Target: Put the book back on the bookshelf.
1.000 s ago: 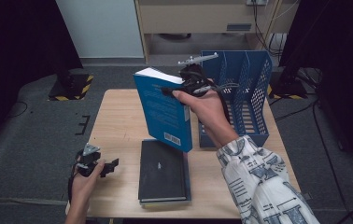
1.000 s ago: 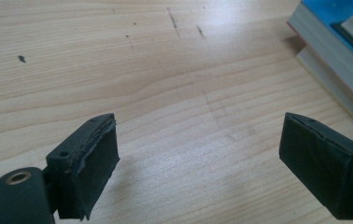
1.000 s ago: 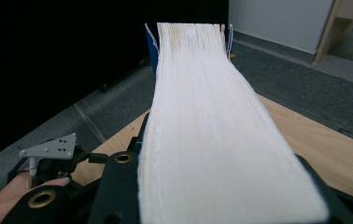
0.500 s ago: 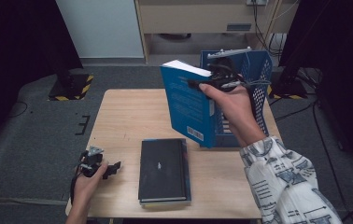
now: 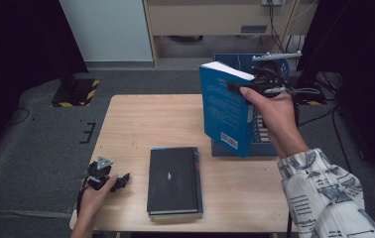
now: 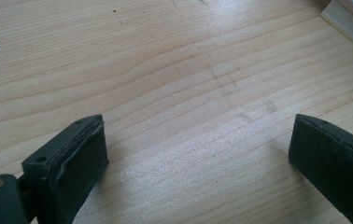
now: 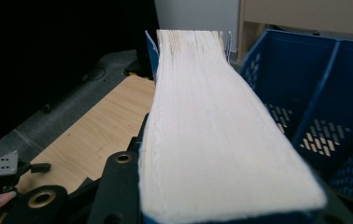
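I have the right gripper point(image 5: 240, 89) clamped across the top of the blue book point(image 5: 225, 111), carrying it upright at the upper right of the high view, beside the blue file rack point(image 5: 270, 144), so it can drop spine-down into a slot. The rack's compartments point(image 7: 305, 93) look empty. My left gripper point(image 5: 118, 181) rests at lower left, jaws just spread wide with nothing between them, near the black book point(image 5: 173, 181) lying flat on the table point(image 5: 141, 119).

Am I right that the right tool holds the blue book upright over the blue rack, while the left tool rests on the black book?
Not quite. The left tool rests on the bare table, apart from the black book, as the high view shows. The rest stands: the right tool holds the blue book upright over the blue rack.
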Available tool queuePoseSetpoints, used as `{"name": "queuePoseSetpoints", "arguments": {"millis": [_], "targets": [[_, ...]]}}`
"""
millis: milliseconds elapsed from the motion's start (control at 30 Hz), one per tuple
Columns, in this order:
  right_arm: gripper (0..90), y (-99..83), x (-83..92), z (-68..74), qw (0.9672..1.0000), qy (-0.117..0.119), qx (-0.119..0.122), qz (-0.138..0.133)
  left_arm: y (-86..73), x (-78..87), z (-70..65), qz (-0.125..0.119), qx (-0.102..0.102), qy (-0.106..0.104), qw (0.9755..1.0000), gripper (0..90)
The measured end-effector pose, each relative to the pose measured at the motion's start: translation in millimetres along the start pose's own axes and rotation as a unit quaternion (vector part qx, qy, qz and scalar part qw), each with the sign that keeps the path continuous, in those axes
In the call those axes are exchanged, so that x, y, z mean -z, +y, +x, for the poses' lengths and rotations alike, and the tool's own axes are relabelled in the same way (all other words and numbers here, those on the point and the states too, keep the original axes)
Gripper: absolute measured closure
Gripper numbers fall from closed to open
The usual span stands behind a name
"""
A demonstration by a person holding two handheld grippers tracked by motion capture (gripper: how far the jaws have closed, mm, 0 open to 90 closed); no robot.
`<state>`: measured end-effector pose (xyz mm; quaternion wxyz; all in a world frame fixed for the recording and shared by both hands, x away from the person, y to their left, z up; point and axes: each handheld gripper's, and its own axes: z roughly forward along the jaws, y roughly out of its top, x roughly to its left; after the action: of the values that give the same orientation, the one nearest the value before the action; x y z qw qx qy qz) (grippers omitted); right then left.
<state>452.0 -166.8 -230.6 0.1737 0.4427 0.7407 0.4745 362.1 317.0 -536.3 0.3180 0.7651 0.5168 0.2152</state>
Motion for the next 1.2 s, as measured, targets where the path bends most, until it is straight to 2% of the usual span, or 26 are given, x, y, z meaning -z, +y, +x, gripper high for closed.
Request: {"name": "queuePoseSetpoints", "arguments": {"millis": [233, 400, 500, 867, 1200], "targets": [[60.8, -4.2, 10.9, -18.9, 0.9993, -0.033, -0.014, -0.003, 0.0, 0.1, 0.1, 0.003, -0.004, -0.001, 1.0000, 3.0], [60.8, -7.9, 11.7, -25.6, 0.9984, -0.051, -0.023, -0.008, -0.2, 0.3, 0.0, 0.003, -0.004, -0.001, 1.0000, 2.9], [60.8, -12.9, 10.8, -30.4, 0.9974, -0.060, -0.037, -0.014, -0.4, 0.6, 0.0, 0.003, -0.005, -0.002, 1.0000, 2.9], [60.8, -9.4, -0.8, -35.1, 0.9955, -0.072, -0.055, -0.025, -0.3, 0.5, -0.2, 0.004, -0.004, -0.001, 1.0000, 2.4], [60.8, -5.7, -11.6, -36.1, 0.9929, -0.094, -0.067, -0.029, 0.2, -0.4, -0.3, 0.006, -0.004, -0.002, 1.0000, 1.4]]}}
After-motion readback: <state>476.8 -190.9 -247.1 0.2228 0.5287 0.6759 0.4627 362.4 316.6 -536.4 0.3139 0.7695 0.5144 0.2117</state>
